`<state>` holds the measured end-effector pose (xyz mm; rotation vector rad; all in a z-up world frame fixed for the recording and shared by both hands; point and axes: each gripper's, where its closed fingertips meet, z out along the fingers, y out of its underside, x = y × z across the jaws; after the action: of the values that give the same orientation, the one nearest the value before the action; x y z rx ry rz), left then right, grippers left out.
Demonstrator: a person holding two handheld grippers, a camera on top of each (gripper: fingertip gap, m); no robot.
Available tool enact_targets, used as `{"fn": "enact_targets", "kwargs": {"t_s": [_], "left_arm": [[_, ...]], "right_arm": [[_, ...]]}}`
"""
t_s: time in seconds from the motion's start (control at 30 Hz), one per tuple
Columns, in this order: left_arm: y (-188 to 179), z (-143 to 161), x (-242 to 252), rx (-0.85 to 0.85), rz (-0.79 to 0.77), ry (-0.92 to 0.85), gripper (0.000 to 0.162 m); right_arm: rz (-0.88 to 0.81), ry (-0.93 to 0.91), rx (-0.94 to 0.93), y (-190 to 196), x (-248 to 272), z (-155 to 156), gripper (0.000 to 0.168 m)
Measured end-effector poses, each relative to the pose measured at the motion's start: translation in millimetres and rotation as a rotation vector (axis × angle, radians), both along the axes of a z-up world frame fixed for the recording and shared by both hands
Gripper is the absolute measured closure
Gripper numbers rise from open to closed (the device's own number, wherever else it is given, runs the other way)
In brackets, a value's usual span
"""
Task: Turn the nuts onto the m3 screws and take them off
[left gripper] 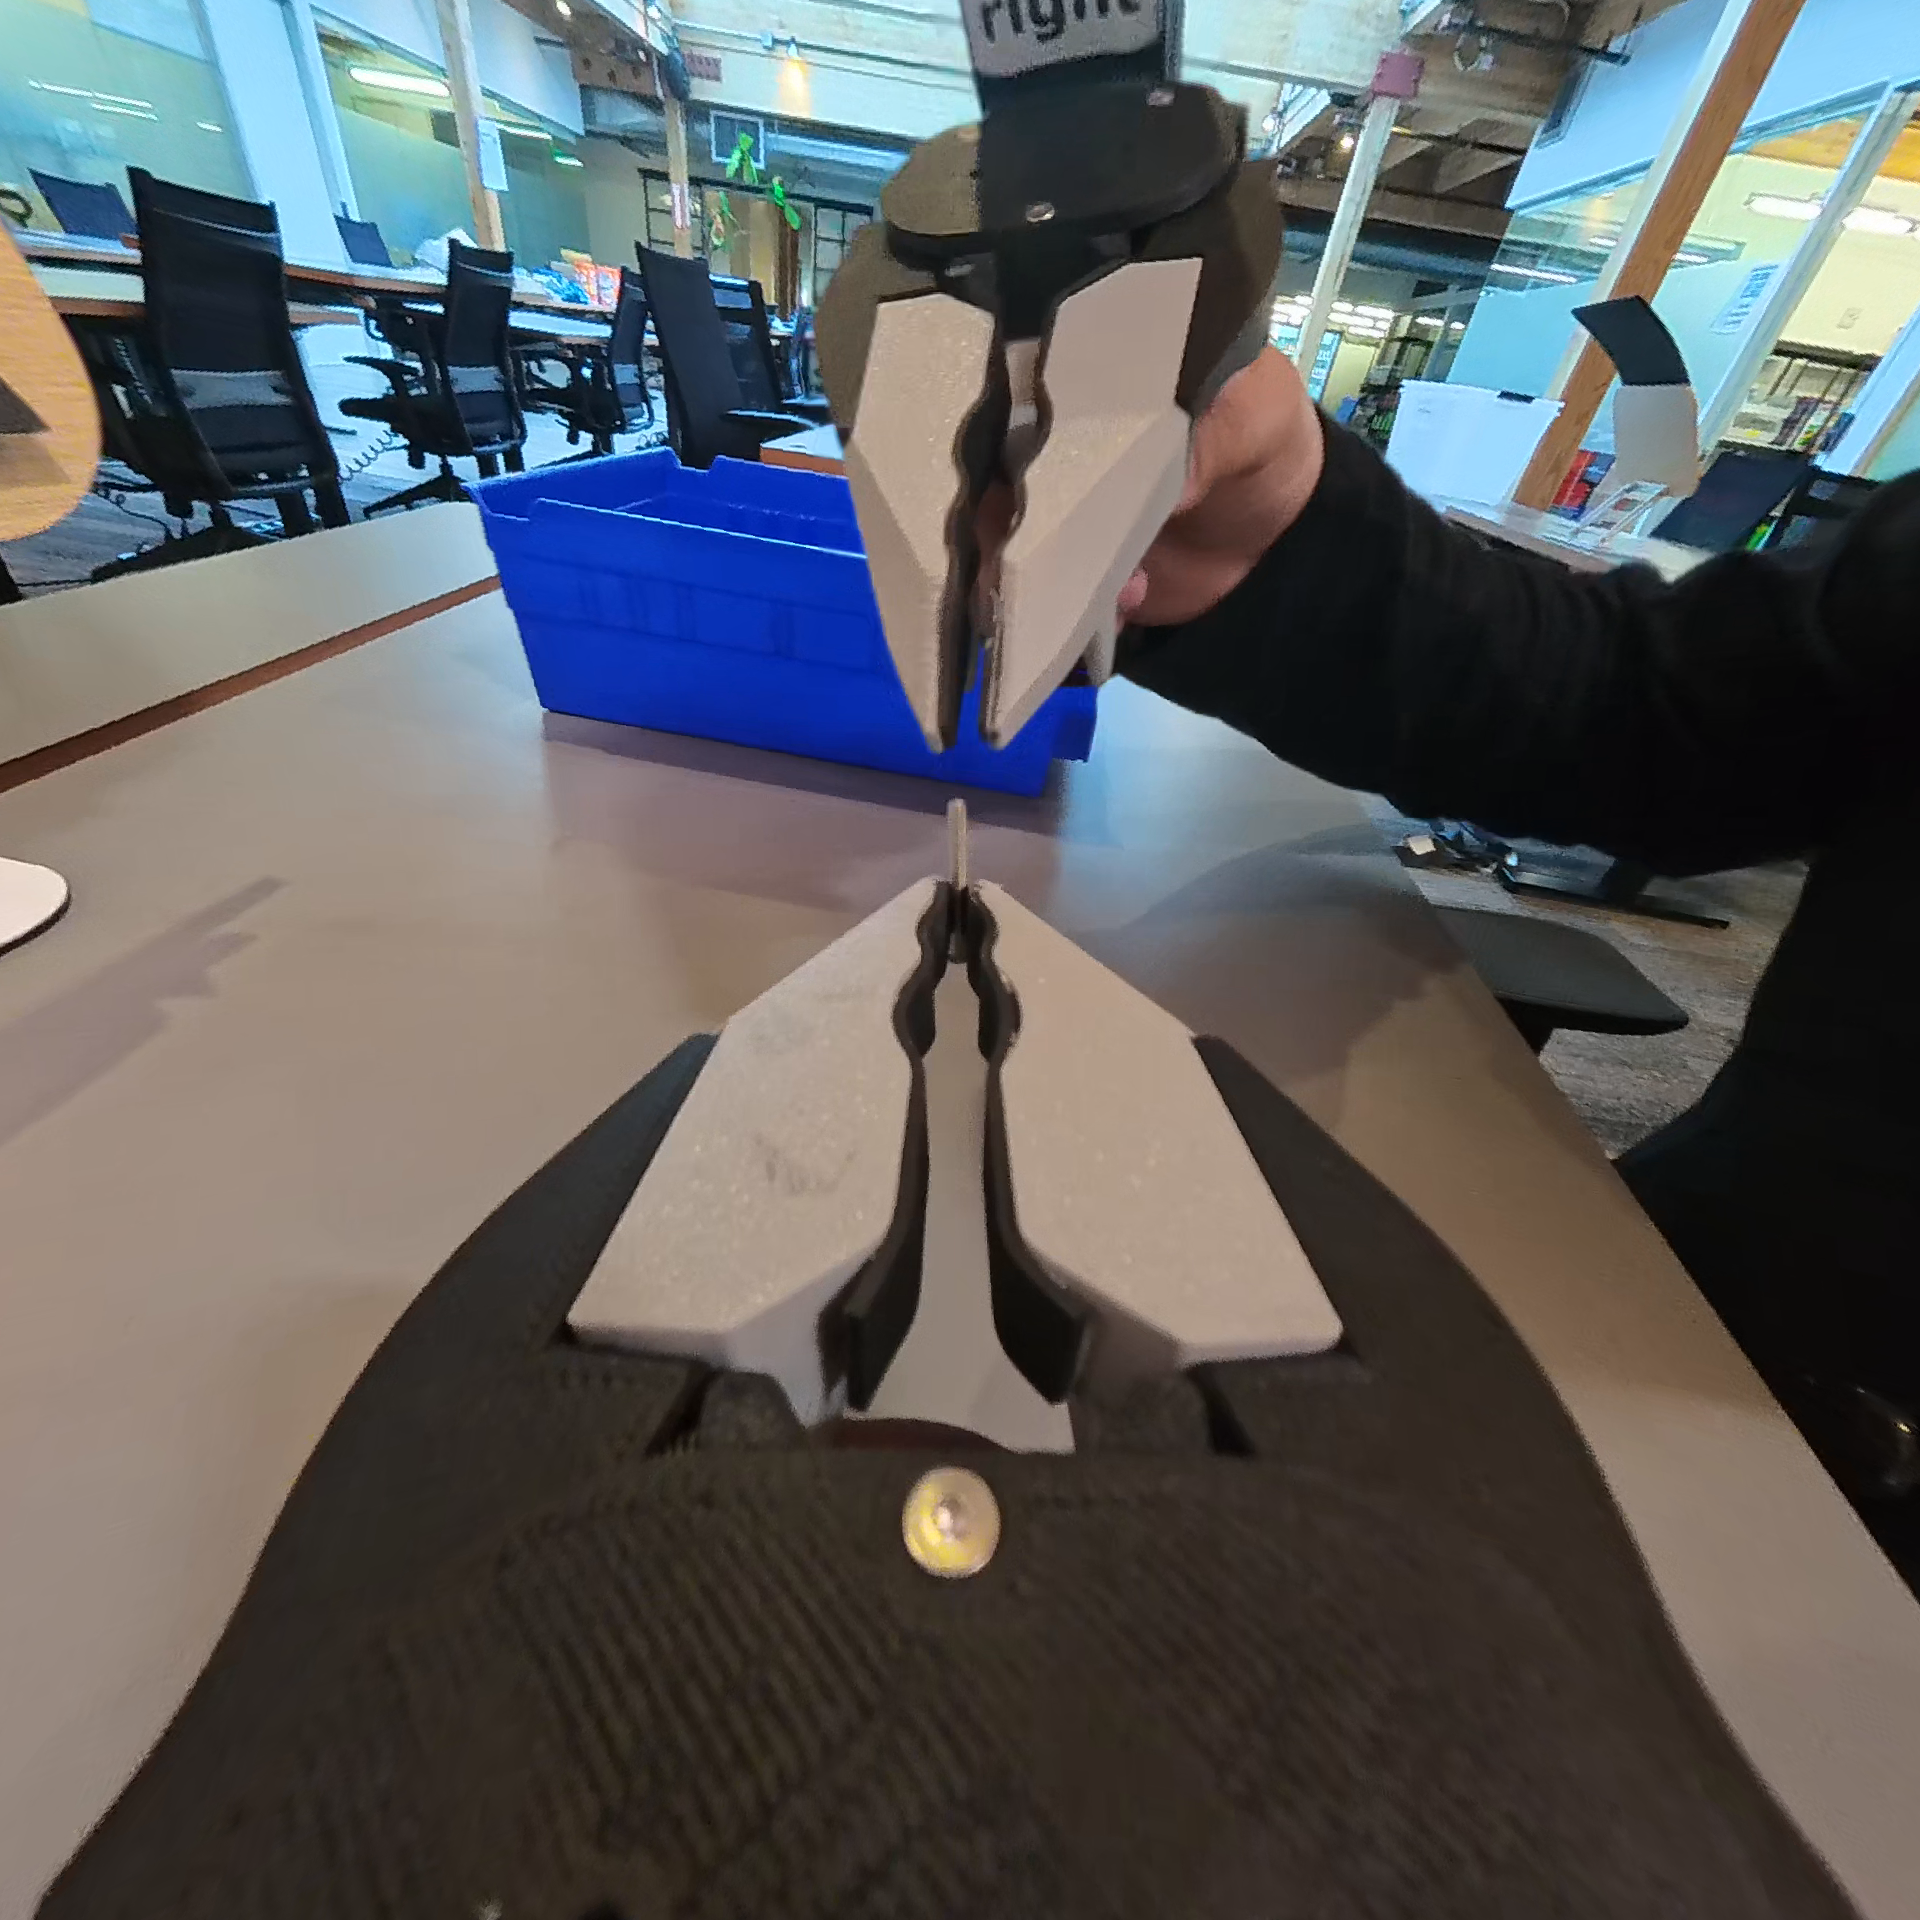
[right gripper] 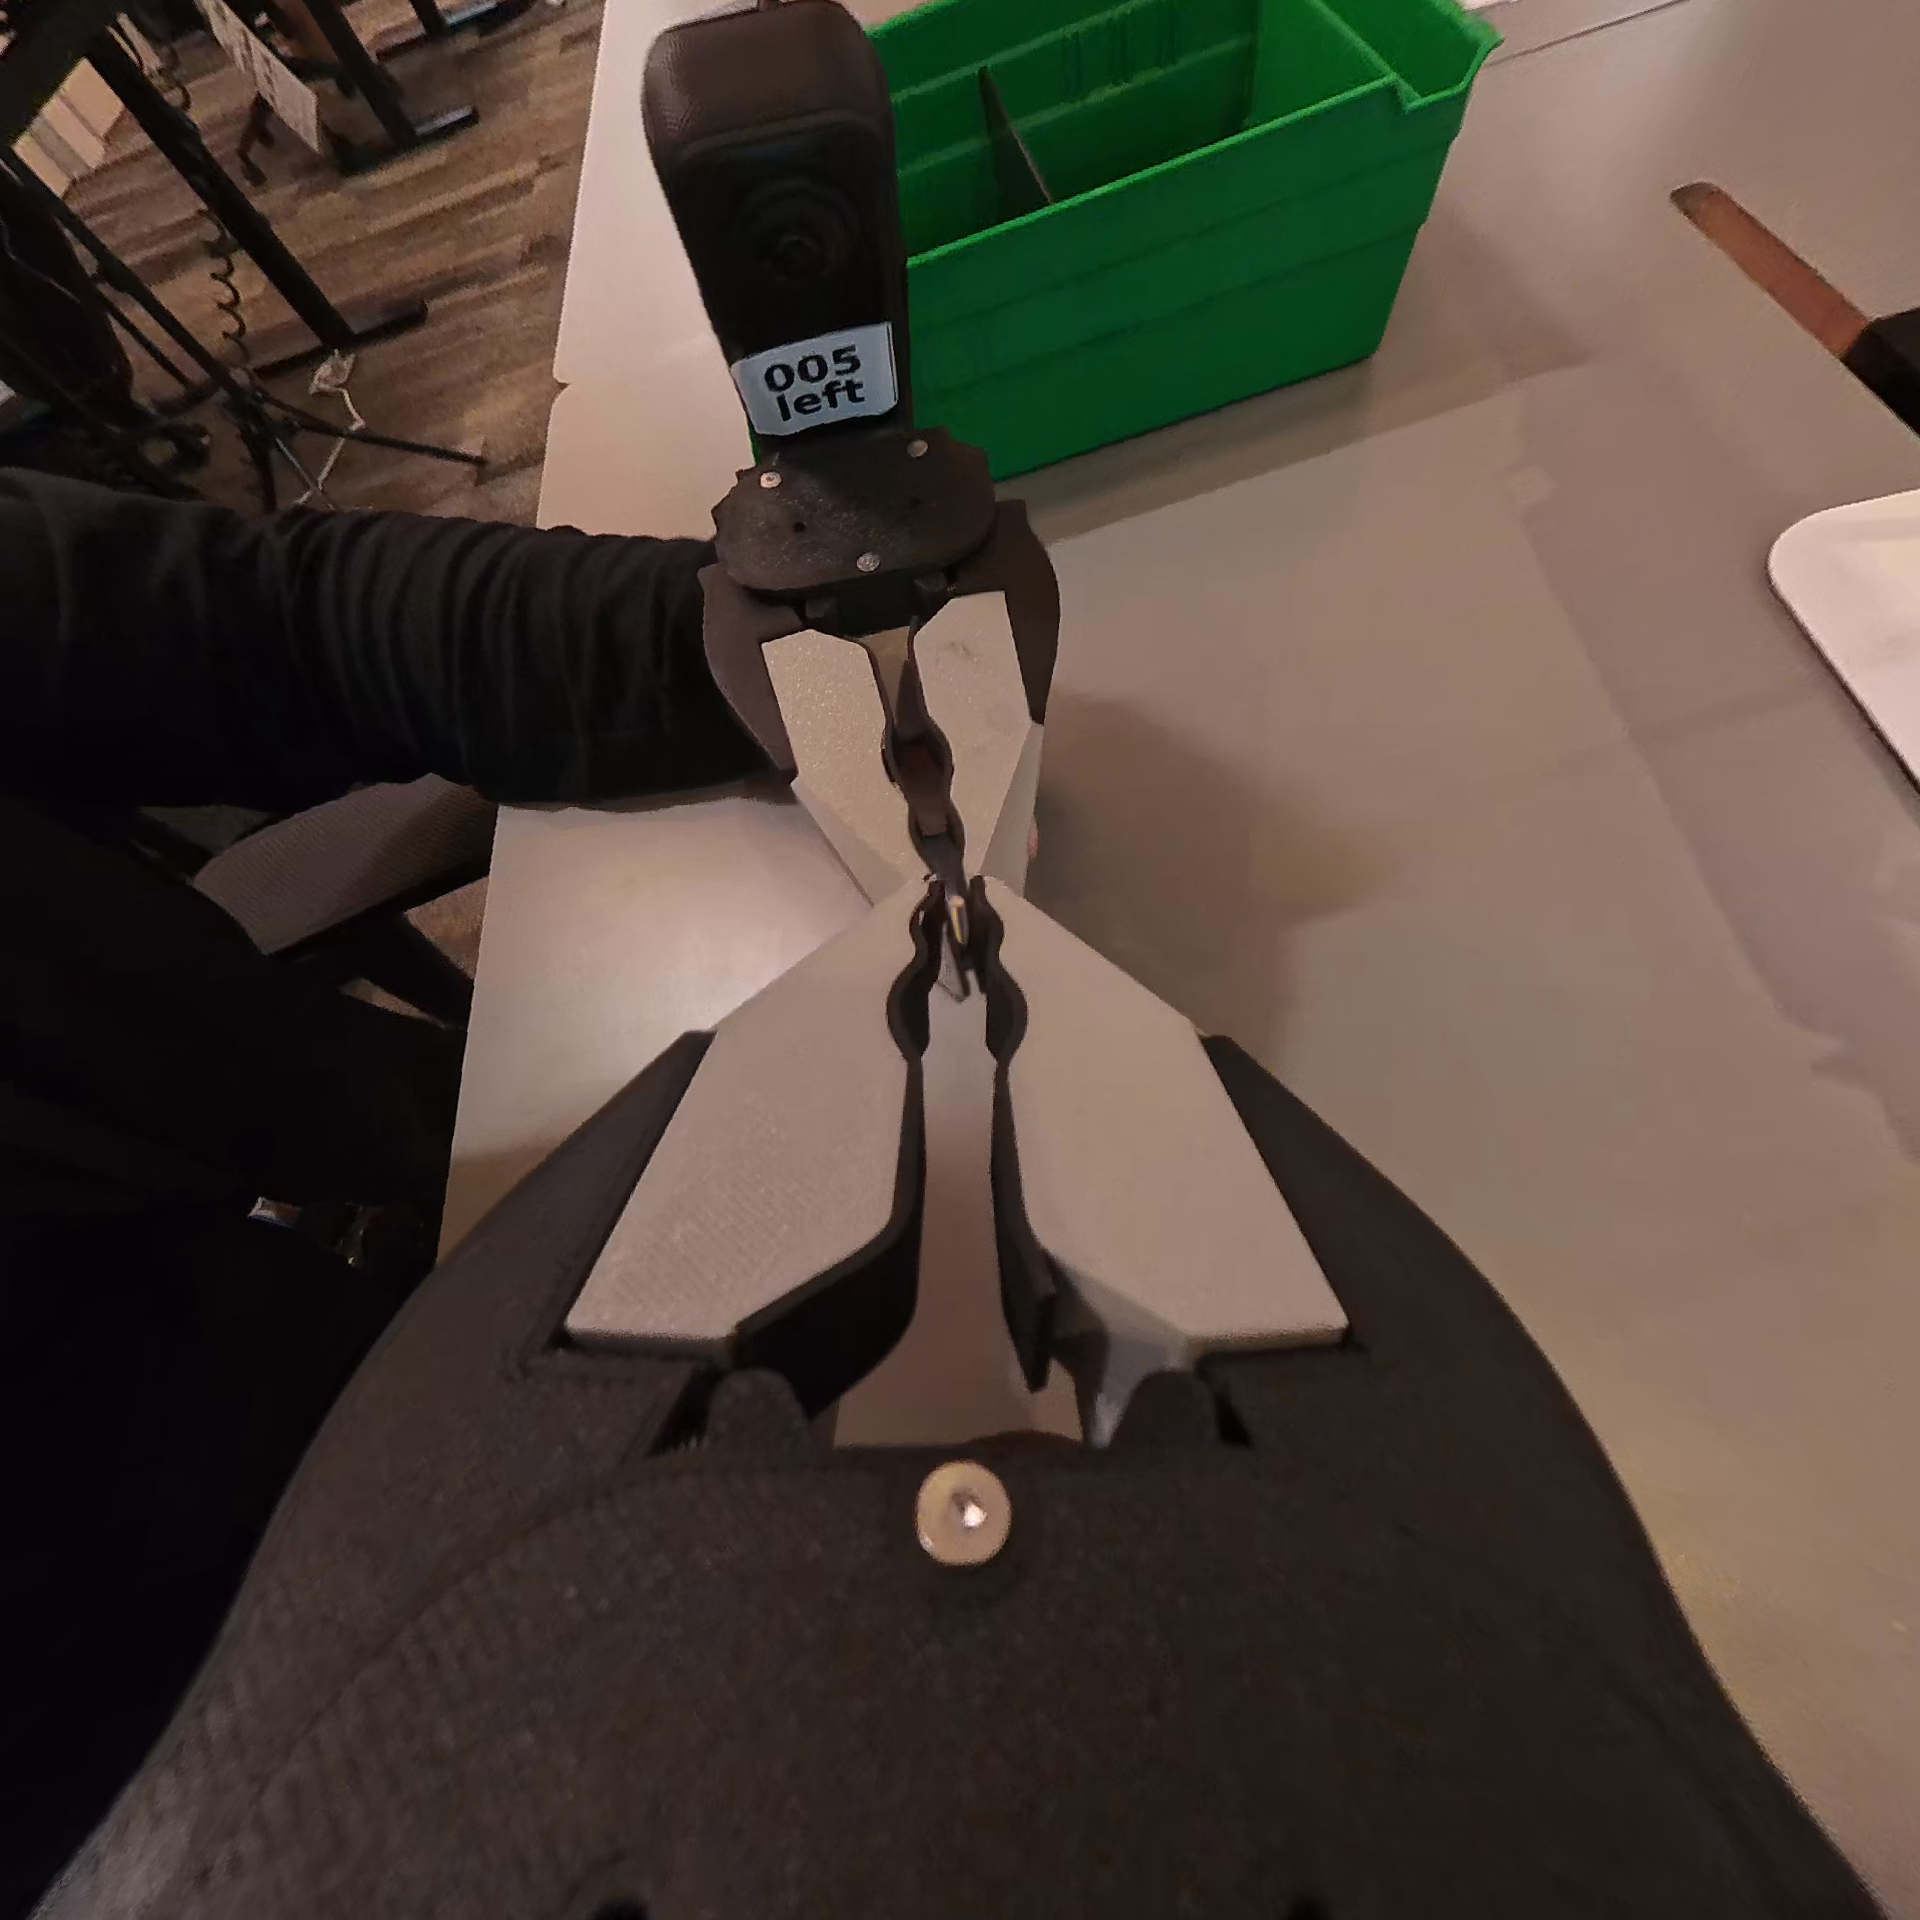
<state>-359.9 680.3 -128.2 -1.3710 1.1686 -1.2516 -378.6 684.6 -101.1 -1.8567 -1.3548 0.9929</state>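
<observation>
Left gripper point(left gripper: 958, 896): jaws nearly together, pinching a screw point(left gripper: 957, 844) at the tips. The thin metal shank is sticking out past the fingertips, pointing toward the far side of the table point(left gripper: 364, 935).

Right gripper point(left gripper: 966, 740): hanging above and just beyond the screw tip in the left wrist view, tips pointing down at it, a small gap showing between tip and screw. Its jaws are standing narrow. In the right wrist view the right gripper point(right gripper: 954, 896) is gripping a small shiny metal piece point(right gripper: 956, 925) between its tips; whether this is a nut cannot be told. In that view the left gripper point(right gripper: 948, 868) is meeting it tip to tip.

Hand point(left gripper: 1236, 488): wrapping the right gripper's handle, a black sleeve point(left gripper: 1507, 644) running off to the right.

Blue bin point(left gripper: 707, 623): sitting on the table at the far side, behind the right gripper; contents not showing.

Green bin point(right gripper: 1174, 239): sitting on the table beyond the left gripper in the right wrist view, dividers splitting it into compartments.

Chairs point(left gripper: 208, 343): black, standing at desks in the far left background.
</observation>
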Motion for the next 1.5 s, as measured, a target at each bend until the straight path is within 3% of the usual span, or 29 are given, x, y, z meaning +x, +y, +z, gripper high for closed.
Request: {"fn": "enact_targets", "kwargs": {"t_s": [0.13,0.23,0.37,0.53,0.83,1.2,1.33,1.5], "left_arm": [[9,0,-3,-0.027,0.038,-0.005,0.162],[14,1,-5,-0.046,0.062,-0.018,0.162],[16,2,-6,-0.053,0.068,-0.024,0.162],[14,2,-5,-0.045,0.061,-0.021,0.162],[11,0,-2,-0.038,0.053,-0.004,0.162],[10,0,-2,-0.043,0.044,-0.003,0.162],[9,0,-2,-0.046,0.039,-0.005,0.162],[10,2,-3,-0.058,0.038,-0.021,0.162]], "right_arm": [[-0.027,0.057,0.019,-6,12,3,0.165],[-0.04,0.021,0.036,-21,26,-14,0.163],[-0.134,-0.121,0.085,-26,55,-44,0.162],[-0.29,-0.332,0.217,-17,96,-48,0.164],[-0.482,-0.599,0.207,-35,167,-85,0.165],[-0.554,-0.541,0.15,-60,215,-84,0.163],[-0.53,-0.475,0.071,-90,238,-87,0.157],[-0.568,-0.483,-0.004,-140,305,-84,0.156]]}}
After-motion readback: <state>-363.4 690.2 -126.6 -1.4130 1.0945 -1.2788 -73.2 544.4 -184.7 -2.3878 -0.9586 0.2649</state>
